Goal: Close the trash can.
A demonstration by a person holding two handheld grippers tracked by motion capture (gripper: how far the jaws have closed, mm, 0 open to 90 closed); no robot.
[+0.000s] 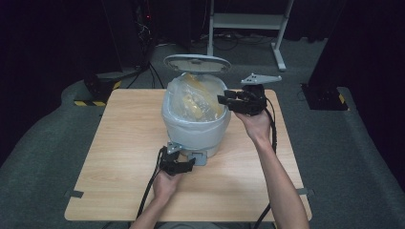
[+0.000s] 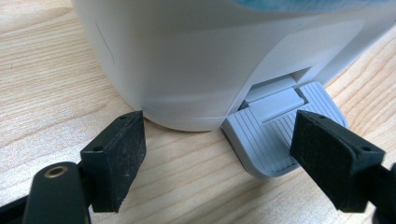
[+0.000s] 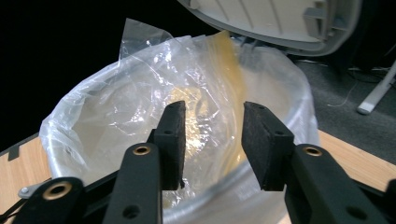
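Pedal bin standing near the middle of the table, lid raised behind it, plastic liner inside and folded over the rim. Foot pedal at the bin's near base, left gripper just before it. Right gripper at the rim's right side, above the table.

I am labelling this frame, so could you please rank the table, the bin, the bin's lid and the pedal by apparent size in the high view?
1. table
2. bin
3. lid
4. pedal, mostly hidden by the left gripper, so unsure
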